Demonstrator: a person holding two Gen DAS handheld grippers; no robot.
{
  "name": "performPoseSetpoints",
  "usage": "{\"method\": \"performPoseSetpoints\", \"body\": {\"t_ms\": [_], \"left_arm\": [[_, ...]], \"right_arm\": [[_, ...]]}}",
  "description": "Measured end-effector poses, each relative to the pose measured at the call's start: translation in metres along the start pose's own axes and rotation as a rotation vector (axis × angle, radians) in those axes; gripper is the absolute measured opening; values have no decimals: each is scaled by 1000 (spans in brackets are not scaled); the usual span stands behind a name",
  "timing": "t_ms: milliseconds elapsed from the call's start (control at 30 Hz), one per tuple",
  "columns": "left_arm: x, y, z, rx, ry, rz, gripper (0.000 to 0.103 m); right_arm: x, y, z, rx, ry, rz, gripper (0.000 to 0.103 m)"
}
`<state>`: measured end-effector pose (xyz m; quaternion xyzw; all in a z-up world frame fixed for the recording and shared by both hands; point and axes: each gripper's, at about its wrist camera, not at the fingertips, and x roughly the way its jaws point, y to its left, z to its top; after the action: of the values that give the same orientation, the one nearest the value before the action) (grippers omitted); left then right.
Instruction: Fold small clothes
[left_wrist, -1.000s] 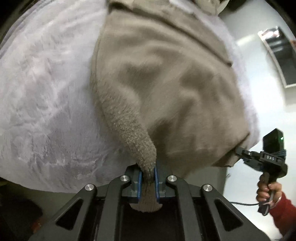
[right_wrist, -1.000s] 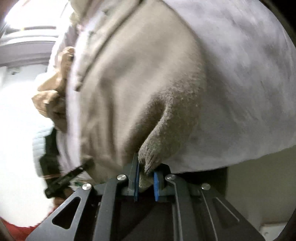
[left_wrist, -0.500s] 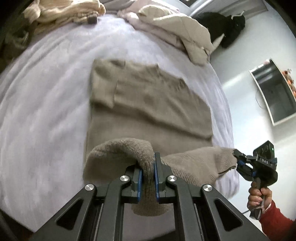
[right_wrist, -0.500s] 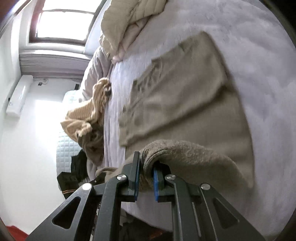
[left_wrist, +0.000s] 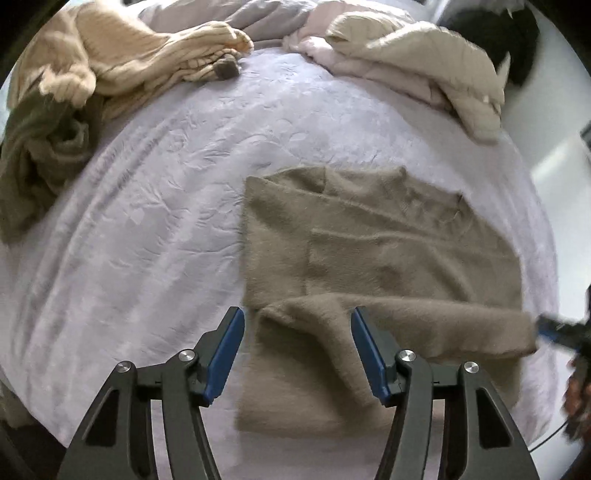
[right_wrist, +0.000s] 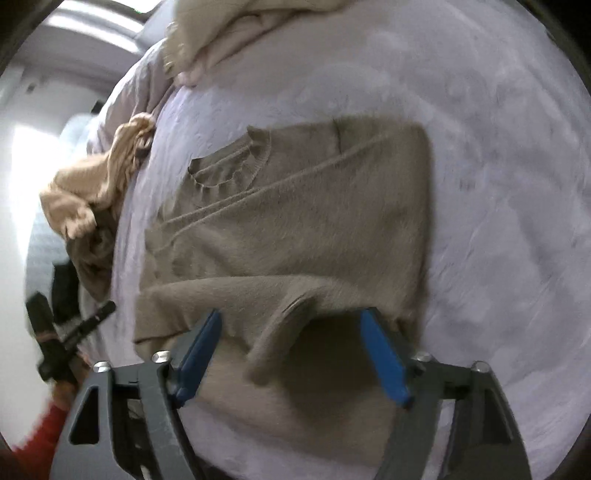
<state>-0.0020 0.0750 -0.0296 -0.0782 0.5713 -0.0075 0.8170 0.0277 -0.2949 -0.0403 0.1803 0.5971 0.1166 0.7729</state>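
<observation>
Bed (left_wrist: 155, 206): 1 taupe sweater (left_wrist: 388, 254), hem folded up; clothes pile (left_wrist: 92, 74) at its head. Left gripper (left_wrist: 297, 354) and right gripper (right_wrist: 291, 354): fingers apart, holding nothing.

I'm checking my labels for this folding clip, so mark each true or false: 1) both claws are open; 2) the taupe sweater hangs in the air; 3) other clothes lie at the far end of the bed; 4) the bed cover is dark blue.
1) True: the left claw and right claw both stand open.
2) False: the taupe sweater lies on the bed.
3) True: a cream knit and others.
4) False: it is pale lilac.
</observation>
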Motion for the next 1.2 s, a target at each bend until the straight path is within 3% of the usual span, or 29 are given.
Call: {"method": "performPoseSetpoints", "body": {"t_ms": [100, 233, 333, 467, 633, 700, 733, 767, 833, 900, 967, 1067, 1133, 1200], "left_arm": [[10, -6, -6, 165, 25, 88, 61], [18, -7, -23, 383, 34, 157, 61], [27, -11, -33, 539, 38, 161, 61], [43, -34, -37, 709, 10, 124, 61], [51, -74, -31, 862, -89, 111, 61], [57, -87, -30, 902, -89, 73, 61], [59, -90, -29, 906, -79, 54, 61], [64, -92, -25, 891, -51, 21, 49], [68, -88, -12, 778, 15, -79, 20], [64, -75, 8, 589, 55, -180, 7], [55, -58, 30, 421, 41, -248, 7], [45, -37, 63, 230, 0, -307, 7], [46, -31, 81, 171, -30, -305, 7], [57, -36, 94, 174, -55, -249, 7]], "right_arm": [[-4, -1, -2, -99, 11, -72, 81], [-14, -4, -13, -241, -10, -264, 80], [-8, 2, -28, -387, 25, -375, 80], [26, 33, -46, -685, 71, -528, 80], [42, 64, -33, -808, -26, -548, 80], [46, 71, -22, -784, -35, -509, 72], [48, 71, -15, -753, -13, -470, 39], [52, 66, -4, -675, 35, -425, 6], [50, 58, 10, -542, 45, -350, 6], [33, 44, 28, -386, 8, -251, 6], [12, 31, 46, -238, -47, -156, 6], [0, 19, 66, -131, -96, -88, 6], [2, 13, 83, -98, -122, -83, 6], [13, 4, 98, -57, -128, -78, 6]]}}
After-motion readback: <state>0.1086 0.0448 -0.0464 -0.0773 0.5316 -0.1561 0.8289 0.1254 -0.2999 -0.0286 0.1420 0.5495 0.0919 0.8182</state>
